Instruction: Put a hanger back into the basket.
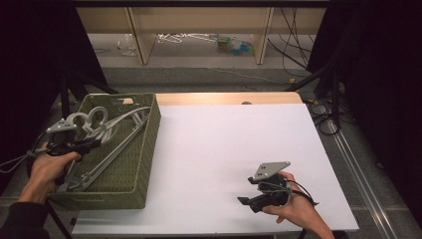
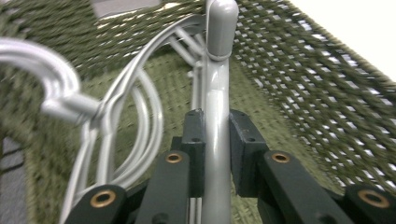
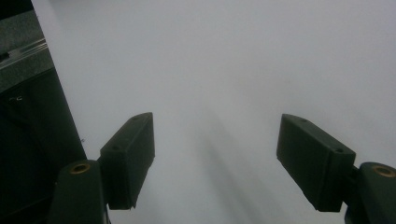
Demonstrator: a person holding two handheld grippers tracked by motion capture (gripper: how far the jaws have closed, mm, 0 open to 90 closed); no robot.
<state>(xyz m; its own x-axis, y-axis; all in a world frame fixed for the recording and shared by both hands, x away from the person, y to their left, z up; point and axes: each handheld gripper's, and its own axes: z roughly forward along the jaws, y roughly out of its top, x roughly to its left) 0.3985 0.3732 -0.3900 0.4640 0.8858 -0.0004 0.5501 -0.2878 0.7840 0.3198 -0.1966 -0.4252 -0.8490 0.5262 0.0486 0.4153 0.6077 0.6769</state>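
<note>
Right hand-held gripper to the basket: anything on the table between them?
Nothing. In the high view, only bare white table lies between the right hand-held gripper and the green woven basket.

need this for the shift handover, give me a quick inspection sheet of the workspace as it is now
surface: white rectangular tabletop, bare in the middle
job's things: grey metal clothes hangers piled in olive woven basket at left
clutter: nothing seen
grippers: left tool shut on one grey hanger bar; right tool open above the tabletop, holding nothing
cables: black leads on the floor behind
surroundings: wooden shelf frame, dark curtains
</note>
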